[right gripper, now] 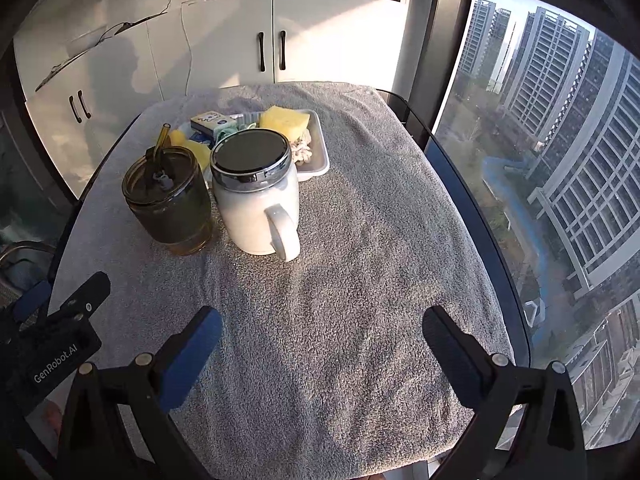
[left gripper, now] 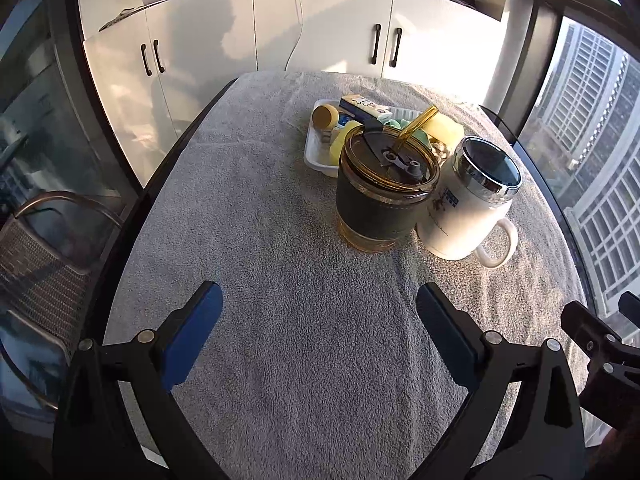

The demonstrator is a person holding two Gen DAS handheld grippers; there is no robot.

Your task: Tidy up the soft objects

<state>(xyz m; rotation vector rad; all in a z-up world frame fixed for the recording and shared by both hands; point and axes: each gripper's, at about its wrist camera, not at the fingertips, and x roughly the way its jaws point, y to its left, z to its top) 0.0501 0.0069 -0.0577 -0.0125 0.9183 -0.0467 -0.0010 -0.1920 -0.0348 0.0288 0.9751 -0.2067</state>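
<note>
My worry is the reach: the soft things, the yellow sponge [right gripper: 285, 121] and the cream scrunchie [right gripper: 301, 152] among them, lie in the white tray [right gripper: 318, 166] at twelve o'clock on the towel-covered counter [right gripper: 360, 240], and the amber glass tumbler [left gripper: 384, 188] with its straw [left gripper: 414, 128] and the white lidded mug [left gripper: 468, 208] stand just in front, so I judge a straight approach could knock either over. My left tongs [left gripper: 318, 320] hang released, spread wide over bare towel at six o'clock, holding and touching nothing. My right tongs [right gripper: 322, 340] are equally wide and empty, near the counter's front edge.
</note>
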